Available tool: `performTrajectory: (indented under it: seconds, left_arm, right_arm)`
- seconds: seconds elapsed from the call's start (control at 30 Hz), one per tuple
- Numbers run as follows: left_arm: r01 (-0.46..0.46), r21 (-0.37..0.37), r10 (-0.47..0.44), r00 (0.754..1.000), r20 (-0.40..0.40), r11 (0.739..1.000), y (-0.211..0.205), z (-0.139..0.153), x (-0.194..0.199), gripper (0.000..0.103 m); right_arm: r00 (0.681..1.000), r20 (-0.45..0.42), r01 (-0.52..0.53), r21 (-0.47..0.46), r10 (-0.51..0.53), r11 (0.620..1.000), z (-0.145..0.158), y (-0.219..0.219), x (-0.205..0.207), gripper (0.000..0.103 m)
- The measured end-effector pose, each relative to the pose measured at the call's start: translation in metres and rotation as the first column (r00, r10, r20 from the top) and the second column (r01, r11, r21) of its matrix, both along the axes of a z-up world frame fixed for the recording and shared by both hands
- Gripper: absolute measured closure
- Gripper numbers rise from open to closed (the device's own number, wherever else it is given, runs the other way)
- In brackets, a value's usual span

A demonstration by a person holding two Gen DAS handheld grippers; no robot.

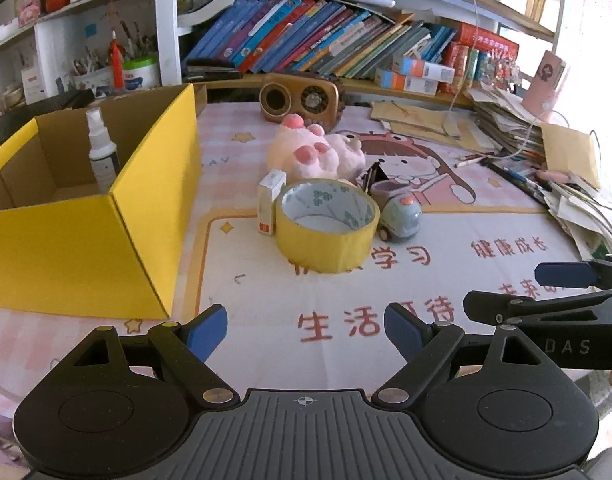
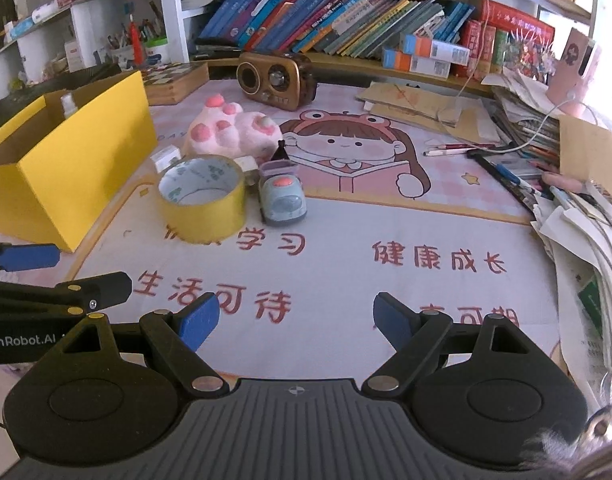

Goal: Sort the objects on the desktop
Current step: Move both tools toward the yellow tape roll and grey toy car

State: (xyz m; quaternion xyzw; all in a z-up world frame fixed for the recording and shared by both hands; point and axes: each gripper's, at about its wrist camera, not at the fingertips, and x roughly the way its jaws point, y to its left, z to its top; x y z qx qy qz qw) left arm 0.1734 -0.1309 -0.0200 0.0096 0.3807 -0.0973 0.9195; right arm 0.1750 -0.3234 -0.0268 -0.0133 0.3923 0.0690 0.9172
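Note:
A yellow tape roll point(image 1: 326, 228) point(image 2: 203, 202) stands on the printed desk mat, with a small white box point(image 1: 270, 202) at its left and a pale blue toy car point(image 1: 400, 216) point(image 2: 281, 196) at its right. Behind them lies a pink plush paw point(image 1: 314, 150) point(image 2: 229, 132) and a black binder clip point(image 1: 374, 174) point(image 2: 281, 152). An open yellow cardboard box point(image 1: 81, 248) point(image 2: 65, 176) at the left holds a white spray bottle point(image 1: 101, 152). My left gripper point(image 1: 306, 332) is open, empty, short of the tape. My right gripper point(image 2: 295, 318) is open and empty too.
A brown retro radio point(image 1: 301, 98) point(image 2: 275, 80) stands at the back under a shelf of books point(image 1: 326, 40). Piles of papers and pens point(image 2: 566, 184) crowd the right edge. A wooden chessboard box point(image 2: 173, 80) lies behind the yellow box.

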Motion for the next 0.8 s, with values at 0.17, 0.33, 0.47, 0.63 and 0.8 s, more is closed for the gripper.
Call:
performTrajectory:
  seconds: [0.17, 0.33, 0.47, 0.63, 0.8]
  left_arm:
    - [-0.026, 0.018, 0.026, 1.000, 0.005, 0.999, -0.009, 0.001, 0.013, 0.015]
    - [-0.037, 0.033, 0.037, 0.999, 0.004, 0.999, -0.018, 0.001, 0.025, 0.015]
    - [-0.044, 0.045, 0.044, 0.999, 0.008, 0.998, -0.024, 0.001, 0.034, 0.015]
    - [-0.058, 0.050, 0.058, 0.998, 0.002, 0.997, -0.028, -0.002, 0.046, 0.015]
    - [-0.075, 0.048, 0.075, 0.997, -0.001, 0.996, -0.029, -0.006, 0.060, 0.015]
  right_arm:
    - [1.000, 0.005, -0.010, 0.035, 0.010, 0.999, 0.000, -0.009, 0.018, 0.020]
    - [1.000, 0.013, -0.016, 0.061, 0.015, 0.998, 0.000, -0.019, 0.035, 0.020]
    - [1.000, 0.018, -0.018, 0.080, 0.016, 0.997, -0.001, -0.026, 0.049, 0.020]
    - [1.000, 0.014, -0.029, 0.089, 0.027, 0.996, -0.003, -0.031, 0.067, 0.020]
    - [0.999, 0.011, -0.039, 0.096, 0.038, 0.995, -0.004, -0.034, 0.083, 0.020]
